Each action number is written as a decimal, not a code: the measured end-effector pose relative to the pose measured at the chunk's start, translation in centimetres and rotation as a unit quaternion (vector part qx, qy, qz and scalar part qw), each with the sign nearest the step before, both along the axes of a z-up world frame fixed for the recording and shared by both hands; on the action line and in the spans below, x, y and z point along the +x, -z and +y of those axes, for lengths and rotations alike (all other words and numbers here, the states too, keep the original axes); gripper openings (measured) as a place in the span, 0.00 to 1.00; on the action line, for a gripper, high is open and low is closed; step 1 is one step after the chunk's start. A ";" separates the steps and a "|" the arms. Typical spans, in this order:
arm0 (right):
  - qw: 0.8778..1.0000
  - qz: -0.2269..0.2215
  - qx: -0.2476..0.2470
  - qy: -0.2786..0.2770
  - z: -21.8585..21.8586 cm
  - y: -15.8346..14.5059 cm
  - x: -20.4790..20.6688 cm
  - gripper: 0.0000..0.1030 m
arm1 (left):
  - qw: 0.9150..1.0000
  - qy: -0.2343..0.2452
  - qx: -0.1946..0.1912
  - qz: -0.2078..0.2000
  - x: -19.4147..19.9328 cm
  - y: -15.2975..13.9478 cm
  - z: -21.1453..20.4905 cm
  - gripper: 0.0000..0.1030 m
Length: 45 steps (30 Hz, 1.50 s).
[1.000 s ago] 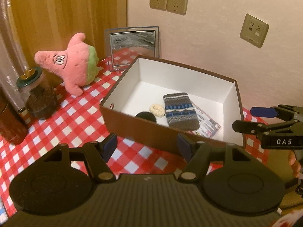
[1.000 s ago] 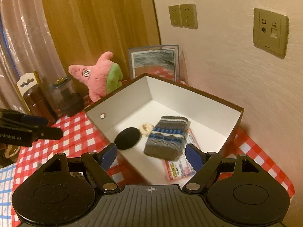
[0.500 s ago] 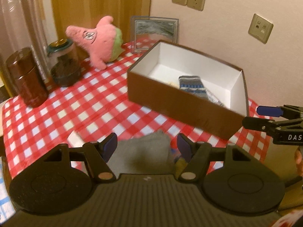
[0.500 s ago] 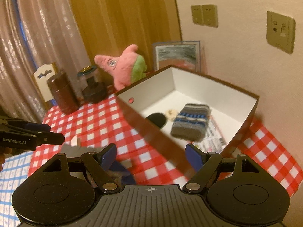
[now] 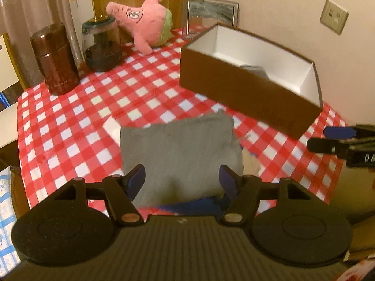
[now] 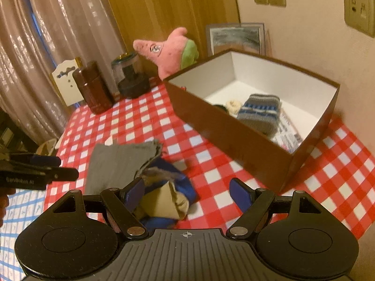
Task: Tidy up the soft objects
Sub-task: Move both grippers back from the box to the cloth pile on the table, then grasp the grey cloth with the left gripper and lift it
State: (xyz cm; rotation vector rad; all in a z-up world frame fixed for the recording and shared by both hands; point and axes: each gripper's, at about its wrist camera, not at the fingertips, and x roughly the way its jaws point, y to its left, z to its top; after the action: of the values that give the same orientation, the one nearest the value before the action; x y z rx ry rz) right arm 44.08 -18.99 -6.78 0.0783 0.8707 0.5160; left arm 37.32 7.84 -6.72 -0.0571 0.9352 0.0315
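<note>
A folded grey cloth (image 5: pixel 178 149) (image 6: pixel 117 161) lies on the checked tablecloth near the front edge, over a blue and tan bundle (image 6: pixel 168 199) (image 5: pixel 250 164). My left gripper (image 5: pixel 181 181) hangs open just above the grey cloth, fingers either side of its near end. My right gripper (image 6: pixel 187 193) is open too, over the right part of the bundle; its left pad is close to the fabric. The brown box (image 5: pixel 246 89) (image 6: pixel 234 126) behind holds a knitted striped pouch (image 6: pixel 260 112), a cream scrunchie (image 6: pixel 233 105), a dark item and a printed packet. A pink star plush (image 5: pixel 145 21) (image 6: pixel 168 51) leans at the back.
A brown canister (image 5: pixel 55 58) (image 6: pixel 92 86) and a glass jar (image 5: pixel 102 44) (image 6: pixel 131 77) stand at the back left. A framed picture (image 5: pixel 211 11) leans on the wall behind the box. Wall sockets sit above. The table's left edge drops to a blue-patterned surface (image 6: pixel 18 210).
Both grippers have pulled back from over the box and come down toward the table's front. The grey cloth and blue bundle have come into view under them. Jaws stayed open.
</note>
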 end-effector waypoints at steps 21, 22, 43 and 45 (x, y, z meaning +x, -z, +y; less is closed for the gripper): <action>0.998 0.065 -0.018 0.017 0.4 3.9 -1.2 0.77 | 0.986 0.098 0.135 -0.001 -0.5 8.2 -4.0 0.65; 0.997 0.067 -0.019 0.020 0.3 4.0 -1.2 0.77 | 0.985 0.102 0.142 0.000 -0.5 8.5 -4.1 0.65; 0.993 0.103 -0.029 0.054 -0.3 5.9 -1.0 0.77 | 0.973 0.135 0.178 -0.051 -0.1 9.1 -3.1 0.07; 0.993 0.102 -0.029 0.056 -0.3 5.8 -0.9 0.77 | 0.980 0.118 0.149 -0.058 -0.1 8.0 -2.0 0.06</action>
State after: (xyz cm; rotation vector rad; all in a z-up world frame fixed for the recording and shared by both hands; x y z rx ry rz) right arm 43.17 -19.27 -12.62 0.1276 1.0735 0.3826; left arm 37.18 5.88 -14.72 0.3278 0.8075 -0.0518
